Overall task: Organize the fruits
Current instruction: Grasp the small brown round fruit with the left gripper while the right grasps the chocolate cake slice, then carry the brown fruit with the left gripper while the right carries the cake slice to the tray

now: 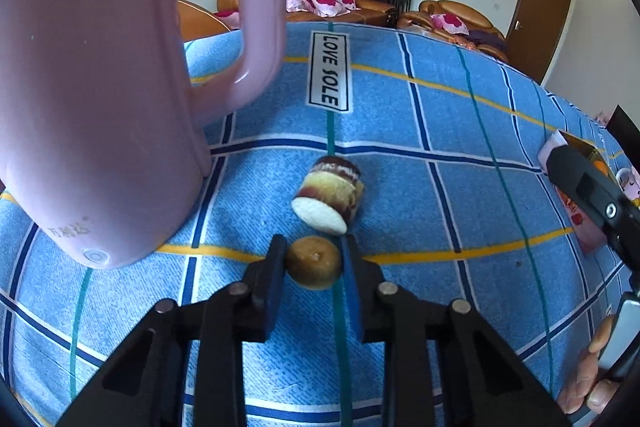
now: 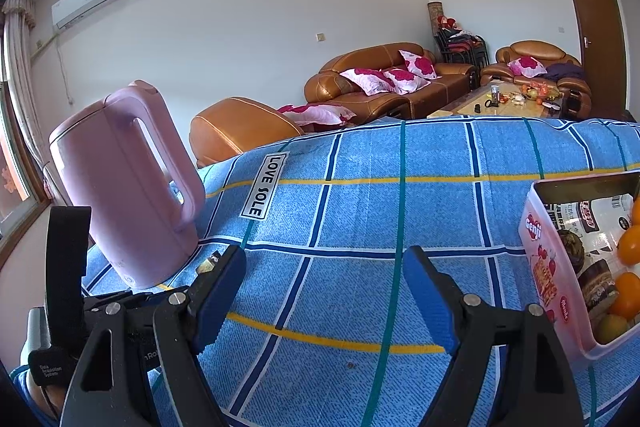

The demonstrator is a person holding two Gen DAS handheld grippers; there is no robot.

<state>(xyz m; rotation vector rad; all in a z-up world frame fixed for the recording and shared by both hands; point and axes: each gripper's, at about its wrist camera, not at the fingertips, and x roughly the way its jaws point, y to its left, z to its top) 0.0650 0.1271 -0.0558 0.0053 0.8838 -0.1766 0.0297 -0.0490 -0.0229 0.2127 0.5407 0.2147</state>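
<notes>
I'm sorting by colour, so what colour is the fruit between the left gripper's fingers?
Brownish-olive, like a kiwi; the left wrist view shows it best.

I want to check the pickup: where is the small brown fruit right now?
In the left wrist view, the brown fruit sits low centre on the blue cloth, clamped in the left gripper, just before the cut piece.

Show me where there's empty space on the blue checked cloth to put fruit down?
The widest bare patch of blue checked cloth lies between the pink plastic kettle and the pink-rimmed snack box holding orange fruits. It is crowded beside the kettle's base, where the left gripper pinches a small brown round fruit near a striped cylinder piece.
</notes>
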